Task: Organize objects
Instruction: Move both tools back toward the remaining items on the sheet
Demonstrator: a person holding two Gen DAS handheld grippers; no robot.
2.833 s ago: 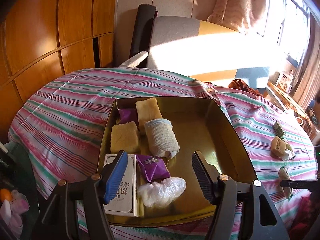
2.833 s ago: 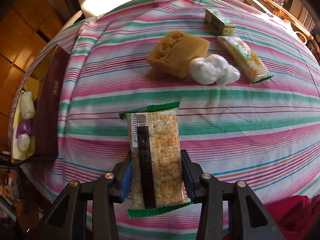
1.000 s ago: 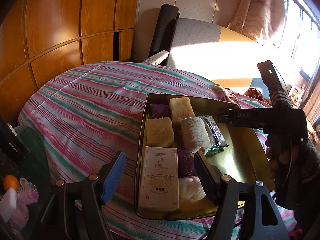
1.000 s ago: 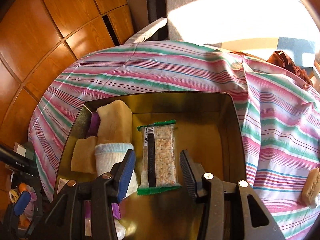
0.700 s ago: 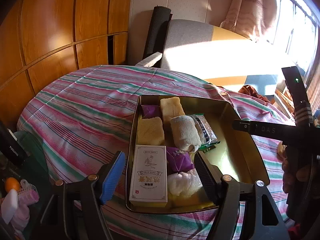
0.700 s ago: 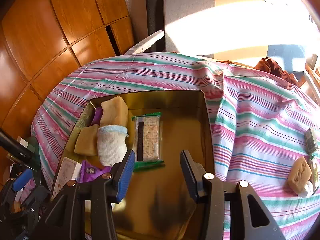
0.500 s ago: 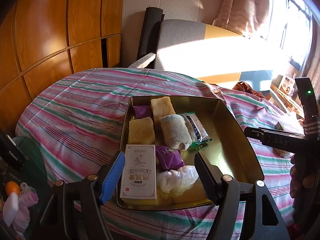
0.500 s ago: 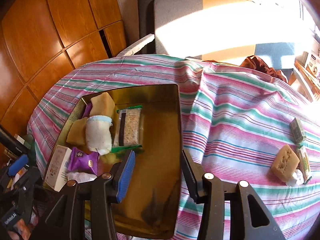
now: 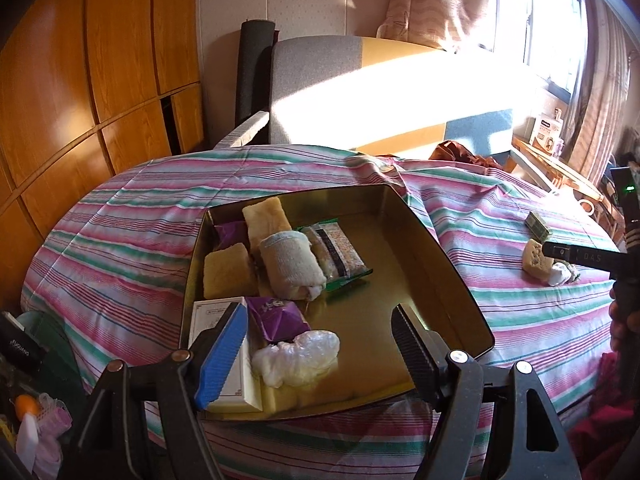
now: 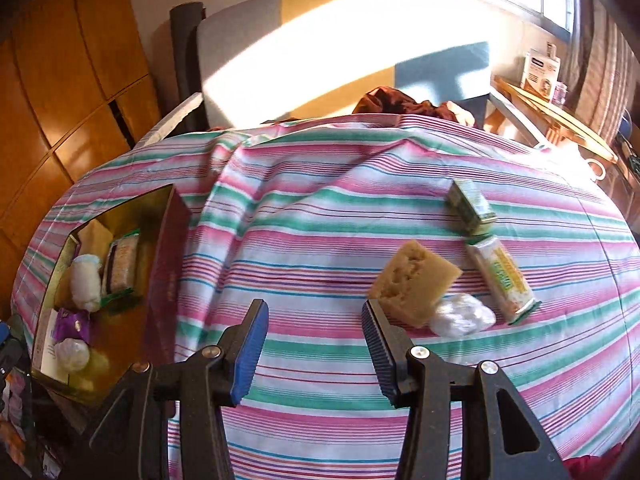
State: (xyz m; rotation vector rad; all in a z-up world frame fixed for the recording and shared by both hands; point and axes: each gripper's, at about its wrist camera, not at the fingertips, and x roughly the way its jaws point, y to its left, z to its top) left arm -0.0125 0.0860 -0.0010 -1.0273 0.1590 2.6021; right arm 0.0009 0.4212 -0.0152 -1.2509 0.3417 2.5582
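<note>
A gold tin tray (image 9: 448, 280) (image 10: 168, 240) on the striped tablecloth holds yellow sponges, a rolled grey sock (image 9: 290, 270), a cracker packet (image 9: 336, 252) (image 10: 120, 266), purple packets, a white box (image 9: 224, 360) and a crumpled plastic wad (image 9: 298, 358). My left gripper (image 9: 320, 354) hovers open over the tray's near end, nothing between its fingers. My right gripper (image 10: 314, 354) is open and empty above bare cloth. Just beyond its right finger lie a yellow sponge (image 10: 414, 282), a plastic wad (image 10: 460, 314), a wrapped bar (image 10: 500, 278) and a small green box (image 10: 472, 208).
A grey and yellow armchair (image 9: 360, 92) stands behind the table, wooden wall panels (image 9: 100, 80) to the left. A person's hand with the right gripper's handle (image 9: 624, 280) shows at the right edge of the left wrist view. Clutter (image 9: 32, 408) sits below the table's left edge.
The right gripper left the cracker packet lying in the tray and swung right, over the cloth toward the loose items. The left gripper shifted slightly, so the tray now sits more central.
</note>
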